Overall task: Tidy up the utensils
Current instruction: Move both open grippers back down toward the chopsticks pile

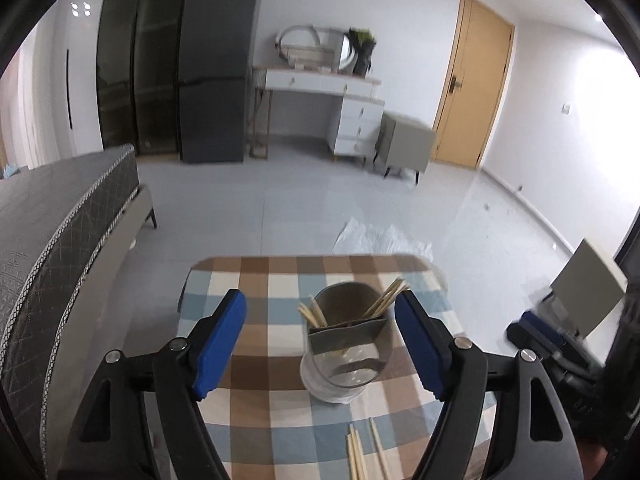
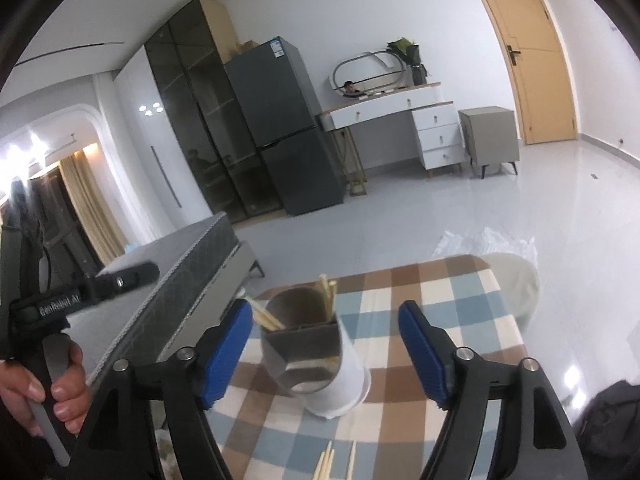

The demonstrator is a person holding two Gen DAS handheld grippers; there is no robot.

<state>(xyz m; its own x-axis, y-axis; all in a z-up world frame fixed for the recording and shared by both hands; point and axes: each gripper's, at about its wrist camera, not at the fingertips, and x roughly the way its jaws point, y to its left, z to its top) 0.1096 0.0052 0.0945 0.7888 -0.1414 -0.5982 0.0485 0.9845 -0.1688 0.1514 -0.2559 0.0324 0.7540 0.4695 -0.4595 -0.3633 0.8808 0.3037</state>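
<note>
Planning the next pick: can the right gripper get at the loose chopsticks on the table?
Probably yes. The right gripper is open and empty, and the loose chopsticks lie uncovered on the table just before it, nearer than the holder.

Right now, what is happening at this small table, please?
A person holds a two-finger tool in each hand and is sorting chopsticks into a holder on the checkered table. Several chopsticks already stand in the holder, and a few loose chopsticks lie on the cloth in front of it. The left tool and the right tool are both open and hold nothing. Each points toward the holder; the person's left hand grips its handle.
</note>
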